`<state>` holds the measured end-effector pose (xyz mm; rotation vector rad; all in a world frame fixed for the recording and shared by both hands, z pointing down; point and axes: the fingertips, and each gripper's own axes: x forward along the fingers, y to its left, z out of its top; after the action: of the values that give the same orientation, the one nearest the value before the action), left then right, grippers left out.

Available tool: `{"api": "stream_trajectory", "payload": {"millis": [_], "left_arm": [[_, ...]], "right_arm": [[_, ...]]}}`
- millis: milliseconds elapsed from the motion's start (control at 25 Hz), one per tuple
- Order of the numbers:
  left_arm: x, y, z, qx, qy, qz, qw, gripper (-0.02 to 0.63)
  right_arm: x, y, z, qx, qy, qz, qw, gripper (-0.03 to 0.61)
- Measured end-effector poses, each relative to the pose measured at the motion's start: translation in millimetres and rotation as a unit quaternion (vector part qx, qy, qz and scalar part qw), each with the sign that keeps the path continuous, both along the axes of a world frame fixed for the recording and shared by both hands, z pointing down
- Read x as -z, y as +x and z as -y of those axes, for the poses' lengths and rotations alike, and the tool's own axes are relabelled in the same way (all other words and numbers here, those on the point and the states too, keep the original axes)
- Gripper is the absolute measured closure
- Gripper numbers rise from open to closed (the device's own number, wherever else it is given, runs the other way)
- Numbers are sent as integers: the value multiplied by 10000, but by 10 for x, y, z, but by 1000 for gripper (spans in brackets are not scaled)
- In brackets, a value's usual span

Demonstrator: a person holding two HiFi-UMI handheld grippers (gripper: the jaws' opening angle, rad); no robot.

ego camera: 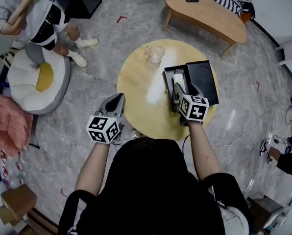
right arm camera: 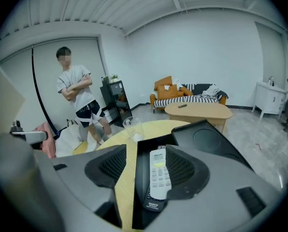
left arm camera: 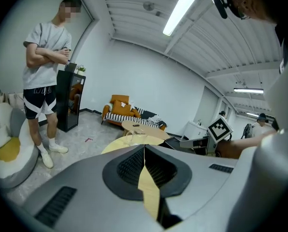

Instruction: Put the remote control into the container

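A white remote control [right arm camera: 158,174] lies in the black container [right arm camera: 138,187] on the round wooden table [ego camera: 141,92], and under its near end a dark remote's end [right arm camera: 153,205] shows. In the head view the white remote [ego camera: 179,80] is partly hidden by my right gripper [ego camera: 177,89]. In the right gripper view that gripper [right arm camera: 146,151] hangs over the box with its jaws apart and the remote below the gap. The box lid [ego camera: 203,80] lies flat beside the container [ego camera: 168,76]. My left gripper [ego camera: 119,98] is shut on nothing at the table's left edge; the left gripper view shows it [left arm camera: 144,149] with jaws together.
A clear glass cup [ego camera: 156,53] stands at the table's far side. A person [ego camera: 43,18] stands at the far left beside a white floor cushion [ego camera: 36,77]. A kidney-shaped coffee table [ego camera: 207,13] with a small black remote [ego camera: 192,0] is beyond. Cables lie on the floor at right.
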<state>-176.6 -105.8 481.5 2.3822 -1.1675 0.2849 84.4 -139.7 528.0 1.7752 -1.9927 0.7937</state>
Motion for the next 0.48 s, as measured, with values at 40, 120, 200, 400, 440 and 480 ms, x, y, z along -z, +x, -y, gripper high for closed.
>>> {"api": "stream_trajectory", "payload": {"millis": [40,120,200,400,440,480], "left_arm": [[37,38,17,-47,54,-35,10000,606],[123,121,45,-157,192,-97,9996,606],[208,191,55,-251,328,-161,9990,606],[339,302,74,-404,528,-328,9973,606],[354,312,73,-416,546,-352,9970,606],[368,320,69,-422,562,-377,9968,606]], "right_arm": [[82,4,-27,-18,117,33,9999,316],[230,11,-90,-33,322,98,9994,316],[366,32,-172,-65,523,158,9985,337],[655,179,-396,-281,990,120,9946,444],[690,199,-437,-293,1034,105,9942,455],[720,215,-475,-290,1066,85,9938,462]]}}
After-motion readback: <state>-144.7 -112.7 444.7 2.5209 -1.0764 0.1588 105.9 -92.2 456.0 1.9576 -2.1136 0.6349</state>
